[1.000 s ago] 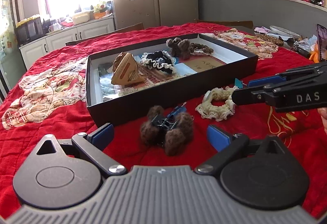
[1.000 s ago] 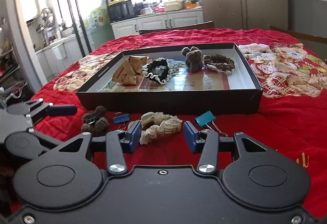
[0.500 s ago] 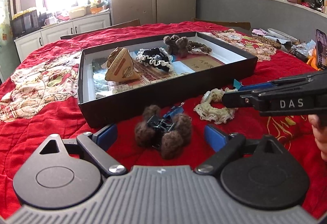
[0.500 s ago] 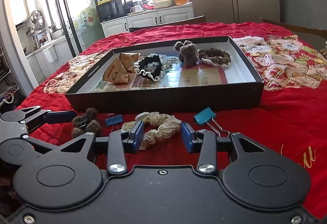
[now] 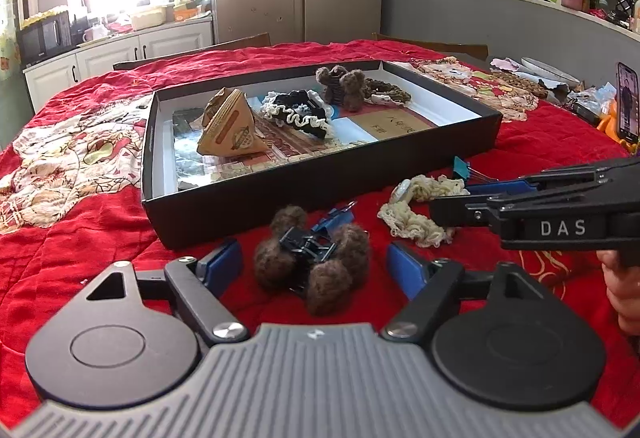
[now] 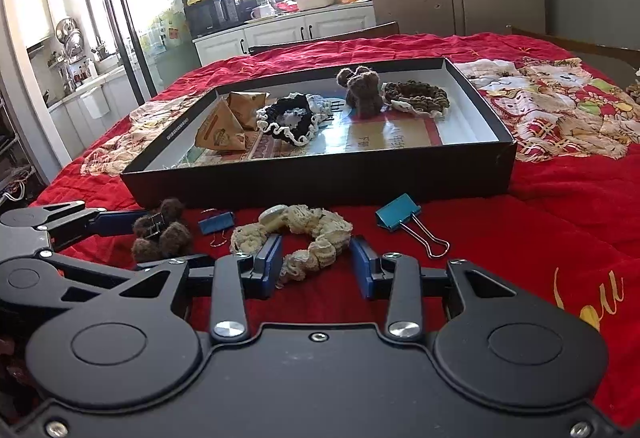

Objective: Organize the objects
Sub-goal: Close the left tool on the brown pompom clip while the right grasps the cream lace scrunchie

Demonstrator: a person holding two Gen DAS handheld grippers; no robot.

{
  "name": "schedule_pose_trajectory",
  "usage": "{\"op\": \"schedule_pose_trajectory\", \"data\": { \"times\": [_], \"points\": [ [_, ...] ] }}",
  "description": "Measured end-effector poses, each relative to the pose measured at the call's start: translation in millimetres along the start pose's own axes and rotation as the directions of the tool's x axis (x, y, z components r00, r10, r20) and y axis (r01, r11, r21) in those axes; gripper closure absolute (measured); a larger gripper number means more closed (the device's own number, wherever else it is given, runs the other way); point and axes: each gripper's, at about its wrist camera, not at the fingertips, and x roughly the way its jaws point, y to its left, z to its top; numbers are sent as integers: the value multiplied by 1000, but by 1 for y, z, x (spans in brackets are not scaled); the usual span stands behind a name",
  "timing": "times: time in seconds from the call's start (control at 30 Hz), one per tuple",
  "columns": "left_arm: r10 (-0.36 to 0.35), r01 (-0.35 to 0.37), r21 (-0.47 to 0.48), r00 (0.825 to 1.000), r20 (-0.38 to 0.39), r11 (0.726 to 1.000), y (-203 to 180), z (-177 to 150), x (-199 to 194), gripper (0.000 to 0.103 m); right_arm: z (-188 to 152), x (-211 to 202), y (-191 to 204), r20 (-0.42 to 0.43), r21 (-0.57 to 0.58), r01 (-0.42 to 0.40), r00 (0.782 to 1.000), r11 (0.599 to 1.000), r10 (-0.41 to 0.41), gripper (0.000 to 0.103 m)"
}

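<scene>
A brown pom-pom hair clip lies on the red cloth between the open fingers of my left gripper; it also shows in the right wrist view. A cream crocheted scrunchie lies in front of the black box, its near part between the open fingers of my right gripper. The scrunchie shows in the left wrist view beside the right gripper's fingers. Both grippers are empty.
The black box holds a paper packet, a black-and-white scrunchie, a brown pom-pom clip and a brown scrunchie. A teal binder clip and a blue one lie on the cloth. A phone stands far right.
Both grippers have moved forward and lower. The pom-pom clip now sits between the left fingers and the cream scrunchie between the right fingers. Nothing has been taken hold of.
</scene>
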Motion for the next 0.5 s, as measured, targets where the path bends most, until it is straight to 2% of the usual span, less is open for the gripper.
{"op": "schedule_pose_trajectory", "data": {
  "times": [0.13,0.37,0.5],
  "points": [
    [-2,2,-3,1000,-8,1000,0,0,1,26,-1,0,3,4,-18,9,1000,1000,-8,69],
    [8,-8,-8,1000,-14,1000,0,0,2,41,-4,-2,6,10,-43,3,1000,999,-2,81],
    [13,-13,-5,1000,-13,1000,0,0,2,45,-4,-2,7,11,-52,0,1000,999,1,84]
  ]
}}
